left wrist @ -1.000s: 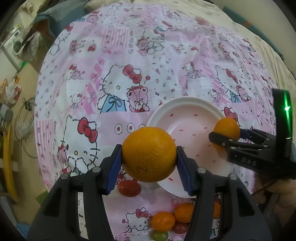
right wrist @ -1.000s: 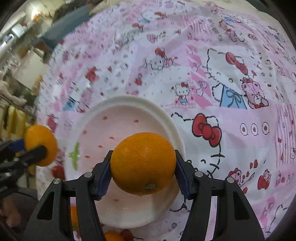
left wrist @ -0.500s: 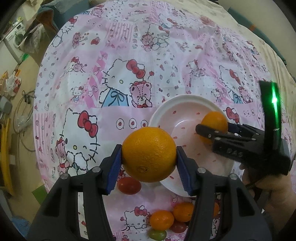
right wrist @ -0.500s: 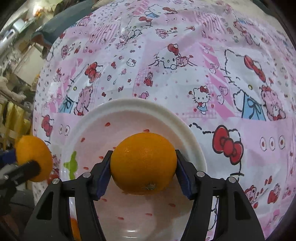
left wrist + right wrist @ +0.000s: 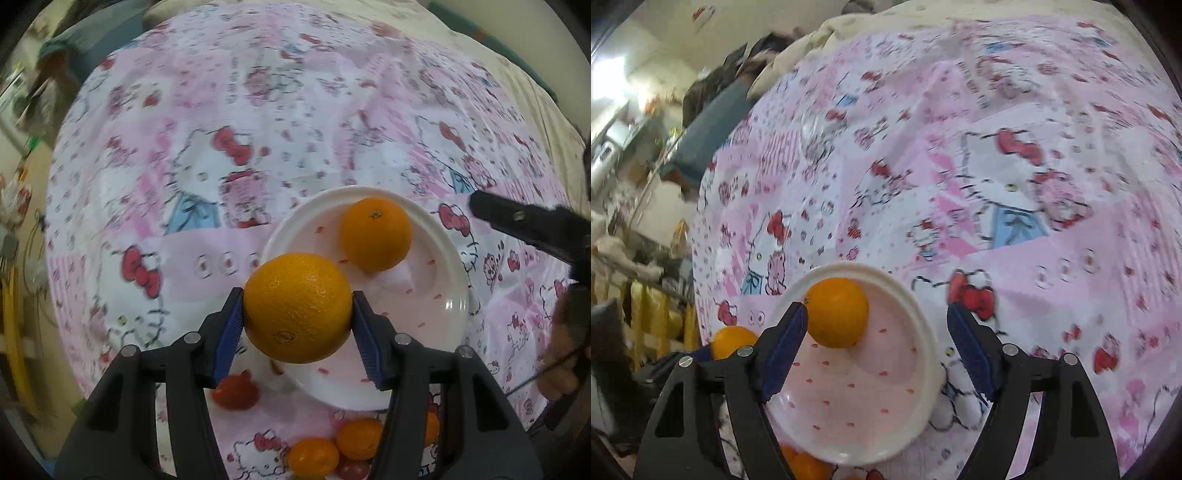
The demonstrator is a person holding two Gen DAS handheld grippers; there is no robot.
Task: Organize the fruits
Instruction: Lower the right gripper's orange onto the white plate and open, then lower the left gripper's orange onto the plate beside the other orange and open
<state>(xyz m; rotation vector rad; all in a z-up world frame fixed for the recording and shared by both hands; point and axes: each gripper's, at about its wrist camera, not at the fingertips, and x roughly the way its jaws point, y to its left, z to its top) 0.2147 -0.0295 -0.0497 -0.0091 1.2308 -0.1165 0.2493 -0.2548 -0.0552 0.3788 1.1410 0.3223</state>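
My left gripper [image 5: 297,314] is shut on a large orange [image 5: 297,306], held above the near left rim of a white bowl [image 5: 452,314]. A second orange [image 5: 375,233] lies inside the bowl at its far side; it also shows in the right wrist view [image 5: 836,312]. My right gripper [image 5: 877,350] is open and empty above the bowl [image 5: 923,354], with the released orange beside its left finger. In the left wrist view one right gripper finger [image 5: 517,221] shows at the right edge. The held orange shows in the right wrist view [image 5: 731,341] at the left.
A pink Hello Kitty cloth [image 5: 258,129] covers the table. Near the front edge lie a red tomato [image 5: 234,393], small oranges [image 5: 314,458] and other small fruit. Room clutter stands beyond the table's left side [image 5: 635,258].
My right gripper has opened, released its orange into the bowl and drawn back to the right. My left gripper still holds its orange and has shifted slightly.
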